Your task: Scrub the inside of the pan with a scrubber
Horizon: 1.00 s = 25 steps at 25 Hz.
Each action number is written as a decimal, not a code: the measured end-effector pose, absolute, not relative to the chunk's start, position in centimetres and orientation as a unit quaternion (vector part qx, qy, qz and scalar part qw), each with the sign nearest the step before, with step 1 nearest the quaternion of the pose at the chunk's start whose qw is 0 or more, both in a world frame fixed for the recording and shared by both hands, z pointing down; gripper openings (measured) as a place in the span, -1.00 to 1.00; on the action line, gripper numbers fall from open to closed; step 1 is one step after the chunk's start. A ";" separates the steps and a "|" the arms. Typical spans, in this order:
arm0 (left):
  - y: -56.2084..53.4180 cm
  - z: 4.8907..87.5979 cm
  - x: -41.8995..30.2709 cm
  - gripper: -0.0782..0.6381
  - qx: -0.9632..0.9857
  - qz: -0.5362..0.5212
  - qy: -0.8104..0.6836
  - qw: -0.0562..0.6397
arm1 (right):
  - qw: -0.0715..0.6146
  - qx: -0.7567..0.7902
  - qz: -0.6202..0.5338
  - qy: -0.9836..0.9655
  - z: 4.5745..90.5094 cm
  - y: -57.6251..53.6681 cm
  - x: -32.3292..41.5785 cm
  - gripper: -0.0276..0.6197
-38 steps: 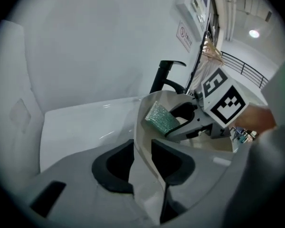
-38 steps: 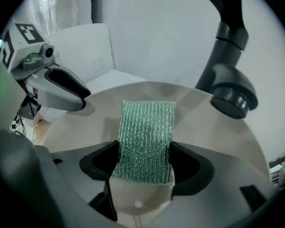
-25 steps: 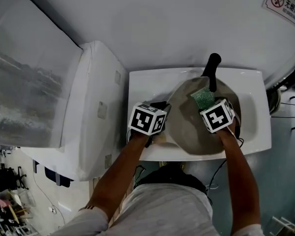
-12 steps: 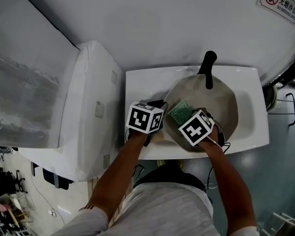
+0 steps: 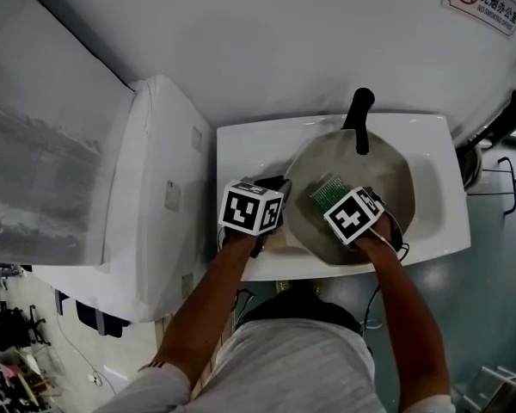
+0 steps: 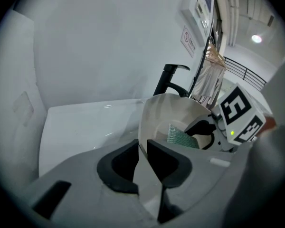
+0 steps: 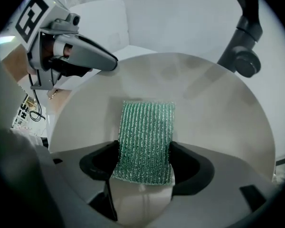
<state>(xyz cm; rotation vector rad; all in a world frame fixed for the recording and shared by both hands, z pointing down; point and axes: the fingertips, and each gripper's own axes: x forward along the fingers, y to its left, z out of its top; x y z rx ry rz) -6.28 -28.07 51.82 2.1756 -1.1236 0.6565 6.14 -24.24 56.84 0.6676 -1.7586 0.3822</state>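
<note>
White ceramic sink (image 5: 249, 144) on a white wall. Head view: the round grey pan with black handle (image 5: 370, 166) sits in the basin. Left gripper view: left gripper (image 6: 142, 148) is pinched on the pan's rim, likely steadying it. Right gripper view: right gripper (image 7: 145, 164) is clamped on the green mesh scrubber (image 7: 146, 132), which lies against the pan's inside.

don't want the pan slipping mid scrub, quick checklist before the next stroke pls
1. right gripper shut on the scrubber: ok
2. left gripper clamped on the rim of the pan: ok
3. pan sits in the sink, tilted toward the person: ok
4. scrubber lies over the pan's inside, not its rim: ok
5. scrubber pressed flat against the pan surface: cannot tell
6. pan handle clear of both grippers: ok
</note>
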 end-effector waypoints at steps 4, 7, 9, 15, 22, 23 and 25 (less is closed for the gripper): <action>-28.1 51.8 -6.3 -0.59 0.820 0.245 -0.421 0.300 | 0.587 0.304 0.156 -0.734 56.0 -25.1 8.2 0.14; -28.1 51.8 -6.3 -0.59 0.821 0.244 -0.419 0.300 | 0.602 0.312 0.145 -0.720 55.4 -25.5 9.7 0.14; -28.0 51.8 -6.3 -0.59 0.822 0.244 -0.419 0.299 | 0.607 0.320 0.139 -0.714 54.9 -25.7 10.6 0.14; -28.0 51.8 -6.3 -0.59 0.823 0.243 -0.418 0.299 | 0.590 0.312 0.132 -0.732 53.0 -24.5 9.9 0.13; -28.0 51.8 -6.3 -0.59 0.824 0.239 -0.417 0.301 | 0.564 0.257 0.139 -0.772 53.0 -20.6 4.2 0.14; -28.0 51.8 -6.2 -0.59 0.824 0.239 -0.417 0.301 | 0.567 0.250 0.143 -0.772 53.4 -20.2 3.8 0.13; -28.1 51.7 -6.2 -0.59 0.824 0.239 -0.416 0.301 | 0.574 0.240 0.151 -0.768 54.4 -19.5 3.4 0.13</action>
